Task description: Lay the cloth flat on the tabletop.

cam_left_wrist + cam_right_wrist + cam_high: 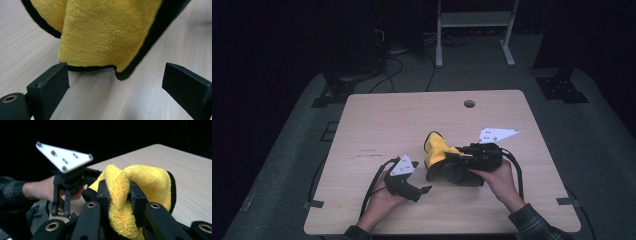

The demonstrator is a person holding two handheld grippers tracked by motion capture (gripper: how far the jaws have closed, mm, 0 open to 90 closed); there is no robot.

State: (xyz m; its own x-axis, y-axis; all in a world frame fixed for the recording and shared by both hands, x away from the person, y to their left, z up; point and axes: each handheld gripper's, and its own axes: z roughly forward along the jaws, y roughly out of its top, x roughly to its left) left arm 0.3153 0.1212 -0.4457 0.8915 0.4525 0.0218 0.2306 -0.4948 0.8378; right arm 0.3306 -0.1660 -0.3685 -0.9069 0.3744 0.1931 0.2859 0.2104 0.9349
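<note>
A fluffy yellow cloth (435, 148) with black edging lies bunched near the middle of the wooden table (377, 120). My right gripper (440, 163) comes in from the right and is shut on a fold of it. In the right gripper view the cloth (150, 180) is pinched between the two black jaws of the right gripper (118, 191) and humps up behind them. My left gripper (425, 191) stands open just left of the cloth, near the front edge. In the left gripper view the cloth's hanging corner (107, 32) is just beyond the left gripper (115, 82), touching neither jaw.
A round hole (469, 104) sits in the tabletop near the far edge. Beyond the table stand a white frame (474, 20) and dark stands with cables on the grey floor. The left gripper's grey plate (63, 157) and the hand holding it appear in the right gripper view.
</note>
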